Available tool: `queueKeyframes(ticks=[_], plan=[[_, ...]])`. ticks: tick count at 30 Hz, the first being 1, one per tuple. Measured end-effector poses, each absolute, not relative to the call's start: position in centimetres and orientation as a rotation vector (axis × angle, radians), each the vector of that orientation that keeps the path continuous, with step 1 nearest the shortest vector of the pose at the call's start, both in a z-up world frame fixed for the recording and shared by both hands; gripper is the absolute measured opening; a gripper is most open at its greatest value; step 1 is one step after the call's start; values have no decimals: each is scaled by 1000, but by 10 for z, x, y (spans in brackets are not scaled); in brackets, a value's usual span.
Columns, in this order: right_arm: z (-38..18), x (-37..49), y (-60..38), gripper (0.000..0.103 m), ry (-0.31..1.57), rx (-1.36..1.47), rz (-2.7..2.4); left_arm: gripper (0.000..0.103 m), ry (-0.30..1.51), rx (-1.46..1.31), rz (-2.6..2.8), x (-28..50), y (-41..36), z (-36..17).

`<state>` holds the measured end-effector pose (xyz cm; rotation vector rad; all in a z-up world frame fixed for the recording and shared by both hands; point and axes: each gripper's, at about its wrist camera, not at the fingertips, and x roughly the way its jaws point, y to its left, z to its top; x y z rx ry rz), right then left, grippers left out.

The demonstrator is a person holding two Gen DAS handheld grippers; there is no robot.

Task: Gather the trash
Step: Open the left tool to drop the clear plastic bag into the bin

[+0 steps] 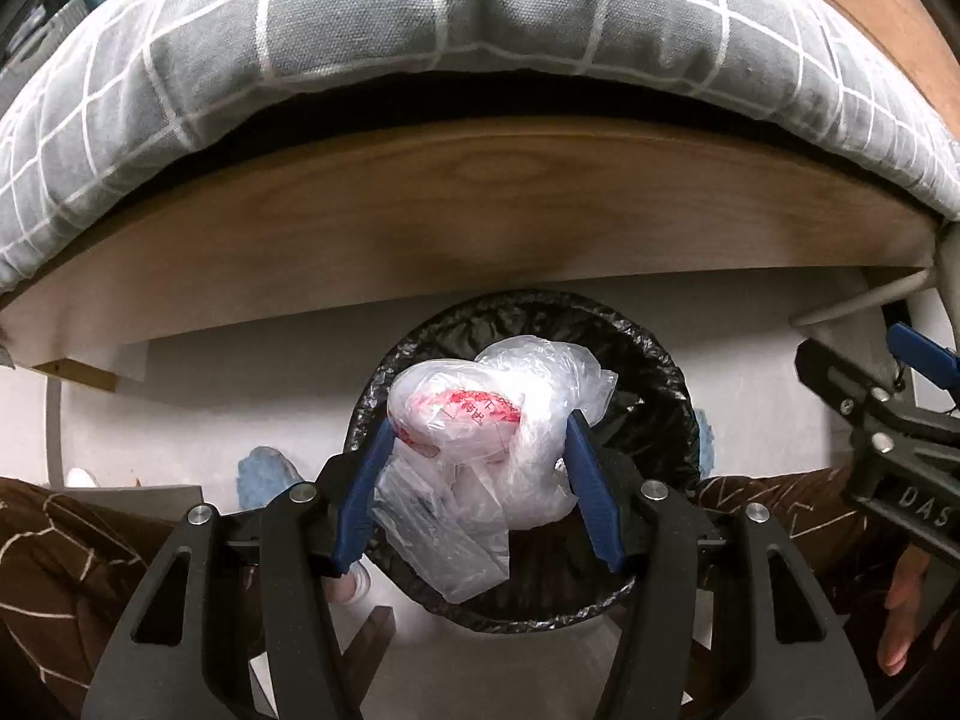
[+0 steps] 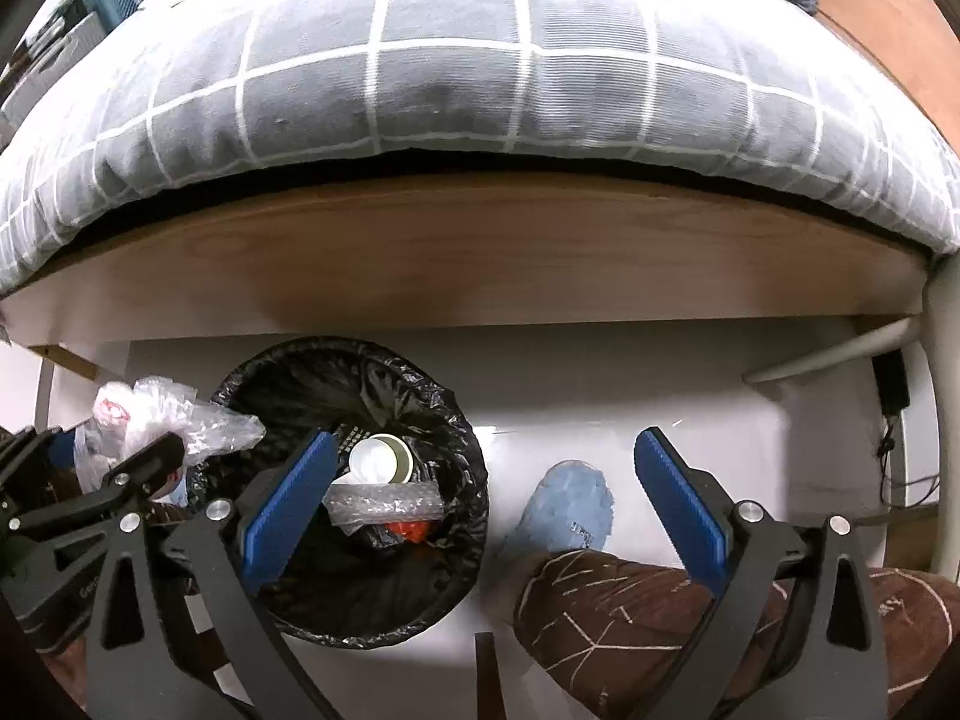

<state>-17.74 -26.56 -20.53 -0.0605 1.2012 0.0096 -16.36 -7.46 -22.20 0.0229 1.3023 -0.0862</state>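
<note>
Left gripper [image 1: 480,438] half-open, clamped on plastic bag [image 1: 480,444] hanging directly over bin [image 1: 672,372] at lower centre; right gripper [image 2: 486,480] wide open, empty, right of bin.

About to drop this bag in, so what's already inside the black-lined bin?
Inside the bin: a white paper cup, crumpled clear plastic wrap and something orange-red. Anything deeper is hidden by these and the black liner's folds.

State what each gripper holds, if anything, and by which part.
The left gripper pinches a crumpled clear plastic bag across its bunched middle, above the bin. The right gripper is open and holds nothing.
</note>
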Motion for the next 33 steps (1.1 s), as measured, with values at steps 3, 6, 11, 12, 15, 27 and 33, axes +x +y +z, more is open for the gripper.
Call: queueKeyframes(ticks=[3, 6, 11, 12, 15, 27, 33], plan=[[-207, -177, -264, 95, 1202, -76, 10, 56, 1317, 19, -84, -163, -76, -227], [-205, -178, -264, 95, 1198, -81, 5, 56, 1325, 25, -91, -165, -79, -230], [-207, -176, -264, 95, 1213, -76, 6, 57, 1327, 40, -103, -168, -85, -236], [-208, -176, -263, 95, 1214, -80, 8, 57, 1335, 41, -107, -169, -86, -238], [-210, -176, -261, 95, 1213, -92, 14, 58, 1345, 53, -112, -171, -90, -243], [-202, -175, -253, 95, 1191, -96, 27, 86, 1278, 26, -57, -172, -76, -230], [-194, -174, -239, 95, 1171, -108, 46, 92, 1224, 28, -15, -170, -57, -214]])
